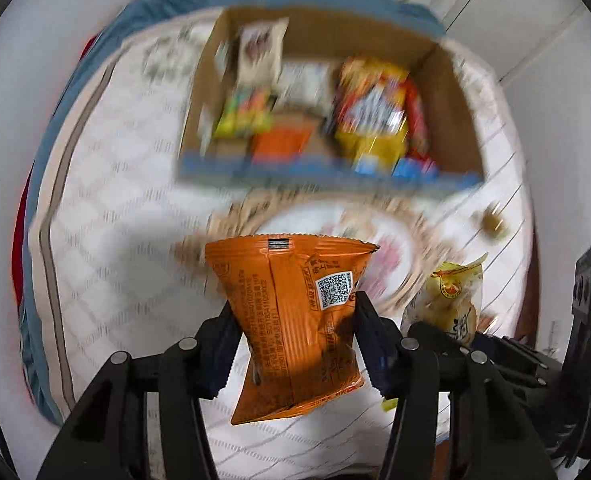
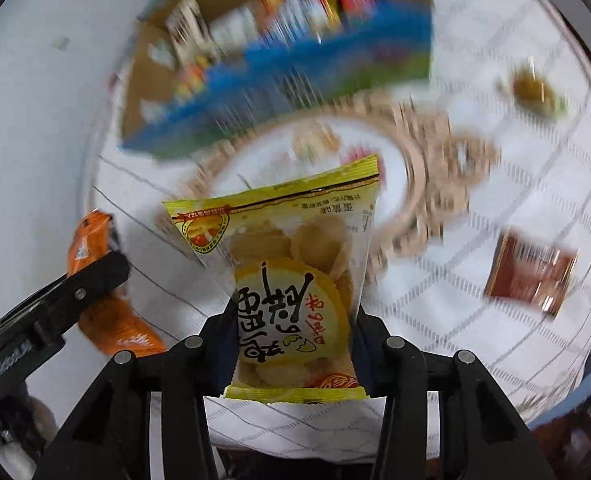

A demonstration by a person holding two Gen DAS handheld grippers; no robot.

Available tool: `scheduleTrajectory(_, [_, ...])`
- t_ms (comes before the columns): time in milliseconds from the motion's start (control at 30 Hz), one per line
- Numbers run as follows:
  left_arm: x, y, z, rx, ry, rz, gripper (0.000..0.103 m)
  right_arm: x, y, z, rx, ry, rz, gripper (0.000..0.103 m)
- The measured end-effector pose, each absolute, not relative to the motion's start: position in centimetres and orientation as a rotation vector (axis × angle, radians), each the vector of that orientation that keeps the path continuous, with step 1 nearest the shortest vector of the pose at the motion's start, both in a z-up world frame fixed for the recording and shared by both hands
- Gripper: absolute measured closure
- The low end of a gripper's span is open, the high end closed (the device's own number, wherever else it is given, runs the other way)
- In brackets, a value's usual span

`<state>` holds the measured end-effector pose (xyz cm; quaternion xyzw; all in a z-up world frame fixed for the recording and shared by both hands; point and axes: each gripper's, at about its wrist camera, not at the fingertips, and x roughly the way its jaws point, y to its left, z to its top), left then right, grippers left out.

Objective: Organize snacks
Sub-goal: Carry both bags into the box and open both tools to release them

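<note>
Left gripper point(image 1: 295, 336) pinches crinkled orange foil snack packet point(image 1: 295, 320); right gripper point(image 2: 293, 340) pinches yellow clear-window cracker bag point(image 2: 291, 280). Open cardboard box point(image 1: 451, 96) of snacks sits ahead on white quilted mattress point(image 1: 115, 200).

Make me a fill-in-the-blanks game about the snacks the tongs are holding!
1. The left tongs are squeezing a snack packet that is ____ in colour.
2. The right tongs hold a ____ packet with round crackers showing through it.
3. Ahead of both tongs, the cardboard box on the white cloth is full of ____.
4. On the cloth to the right lies a small ____ packet that nothing is holding.

Missing words: orange; yellow; snacks; brown
</note>
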<state>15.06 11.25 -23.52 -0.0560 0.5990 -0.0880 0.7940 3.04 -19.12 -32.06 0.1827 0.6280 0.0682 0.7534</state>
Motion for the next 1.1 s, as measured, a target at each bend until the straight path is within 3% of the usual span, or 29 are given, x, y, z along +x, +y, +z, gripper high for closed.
scheduleTrajectory(200, [24.3, 9.5, -21.2, -0.140, 1.251, -0.232, 0.052, 10.4, -17.6, -26.4, 0.387, 1.248, 0.154, 0.054])
scheduleTrajectory(367, [31.1, 8.3, -22.1, -0.141, 1.309, -0.244, 0.052, 15.6, -17.6, -25.4, 0.368, 1.231, 0.121, 0.054])
scheduleTrajectory(800, [39.6, 6.5, -29.0, -0.117, 1.443, -0.226, 0.052, 23.4, -18.5, -33.9, 0.336, 1.354, 0.028, 0.054])
scheduleTrajectory(967, [41.0, 6.5, -30.6, -0.126, 1.465, -0.189, 0.045, 24.0, -18.2, -36.2, 0.311, 1.415, 0.036, 0.053])
scheduleTrajectory(1033, [41.3, 6.7, -31.1, -0.138, 1.470, -0.189, 0.036, 24.2, -17.7, -37.7, 0.260, 1.460, 0.028, 0.043])
scheduleTrajectory(1100, [41.3, 6.9, -31.0, -0.138, 1.458, -0.184, 0.027, 24.0, -17.7, -38.0, 0.259, 1.468, 0.024, 0.009])
